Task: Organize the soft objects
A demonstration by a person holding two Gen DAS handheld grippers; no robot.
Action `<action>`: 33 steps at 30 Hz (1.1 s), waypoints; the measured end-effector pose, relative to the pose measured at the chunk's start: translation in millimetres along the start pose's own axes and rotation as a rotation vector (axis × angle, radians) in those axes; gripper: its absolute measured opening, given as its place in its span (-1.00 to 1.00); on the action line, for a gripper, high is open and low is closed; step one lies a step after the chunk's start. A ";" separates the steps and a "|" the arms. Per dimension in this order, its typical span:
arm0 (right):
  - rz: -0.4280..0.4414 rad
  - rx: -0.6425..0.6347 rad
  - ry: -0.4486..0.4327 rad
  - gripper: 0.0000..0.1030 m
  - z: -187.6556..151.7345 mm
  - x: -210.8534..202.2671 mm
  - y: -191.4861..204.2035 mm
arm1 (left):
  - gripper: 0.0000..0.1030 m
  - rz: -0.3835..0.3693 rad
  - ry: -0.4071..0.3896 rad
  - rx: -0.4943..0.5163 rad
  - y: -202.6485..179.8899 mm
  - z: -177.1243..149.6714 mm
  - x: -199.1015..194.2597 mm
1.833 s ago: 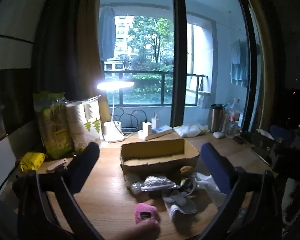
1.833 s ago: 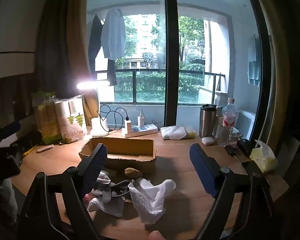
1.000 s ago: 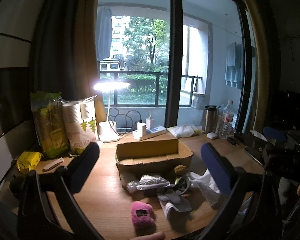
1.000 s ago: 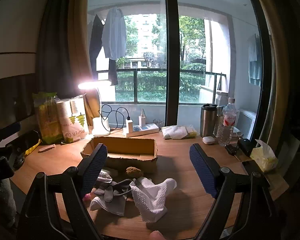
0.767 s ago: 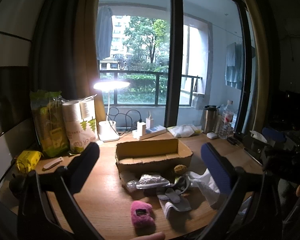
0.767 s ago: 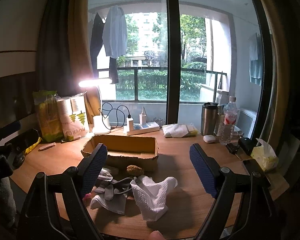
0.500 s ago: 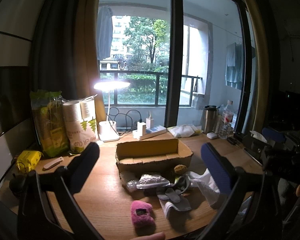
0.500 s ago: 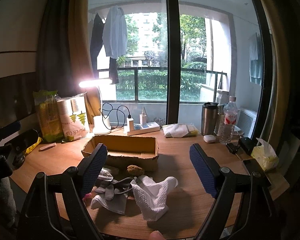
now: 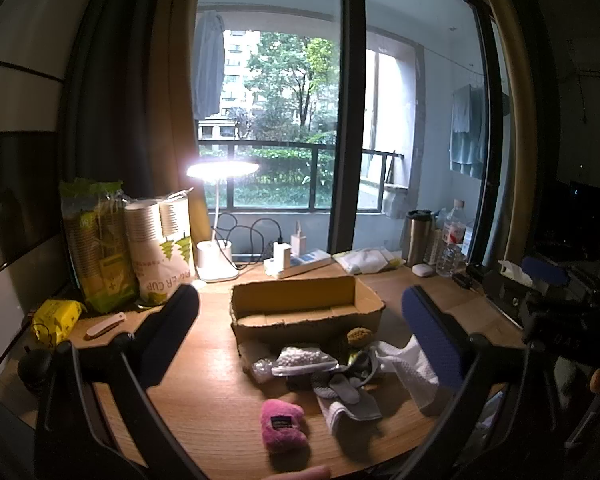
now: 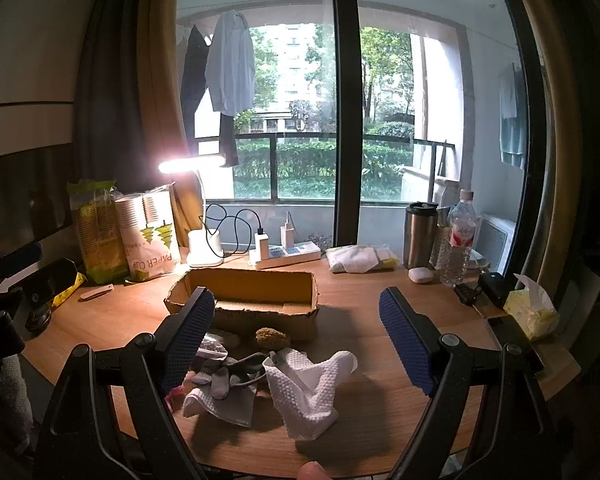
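A shallow cardboard box (image 9: 306, 311) (image 10: 244, 294) stands mid-table, with nothing visible inside. In front of it lies a pile of soft things: a pink plush heart (image 9: 281, 424), a grey glove (image 9: 342, 390) (image 10: 220, 380), a white waffle cloth (image 10: 308, 384) (image 9: 410, 370), a brown sponge (image 10: 271, 336) (image 9: 359, 335) and a clear bag of white beads (image 9: 304, 360). My left gripper (image 9: 300, 336) is open and empty, above the table's near edge. My right gripper (image 10: 296, 340) is open and empty, to the right of the left one.
At the back stand a lit desk lamp (image 9: 218, 256), packs of paper cups (image 9: 160, 248), a power strip (image 10: 288, 256), a steel mug (image 10: 420, 234) and a water bottle (image 10: 458, 236). A tissue pack (image 10: 534, 312) lies at the right edge.
Both views have pulled back slightly, so the pink heart shows in full. No object on the table has moved.
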State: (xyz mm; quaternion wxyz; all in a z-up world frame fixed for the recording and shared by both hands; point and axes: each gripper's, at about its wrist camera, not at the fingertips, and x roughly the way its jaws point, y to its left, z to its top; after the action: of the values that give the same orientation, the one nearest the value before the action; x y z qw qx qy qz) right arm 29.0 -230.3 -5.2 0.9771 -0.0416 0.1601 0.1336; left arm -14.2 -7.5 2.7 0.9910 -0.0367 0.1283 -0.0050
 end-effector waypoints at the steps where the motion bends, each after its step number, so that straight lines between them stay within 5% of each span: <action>1: 0.002 0.001 -0.001 0.69 -0.2 0.0 -0.3 | 0.99 -0.001 0.000 0.000 -0.1 0.1 0.3; 33: 0.010 0.003 0.016 0.69 -4.8 8.4 1.3 | 0.99 -0.005 0.016 -0.002 -3.1 -8.6 2.0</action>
State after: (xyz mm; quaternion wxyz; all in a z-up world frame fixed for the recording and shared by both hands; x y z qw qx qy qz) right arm 34.8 -227.6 -12.6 0.9751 -0.0405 0.1685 0.1380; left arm -14.5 -11.2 -5.9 0.9899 -0.0379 0.1361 -0.0076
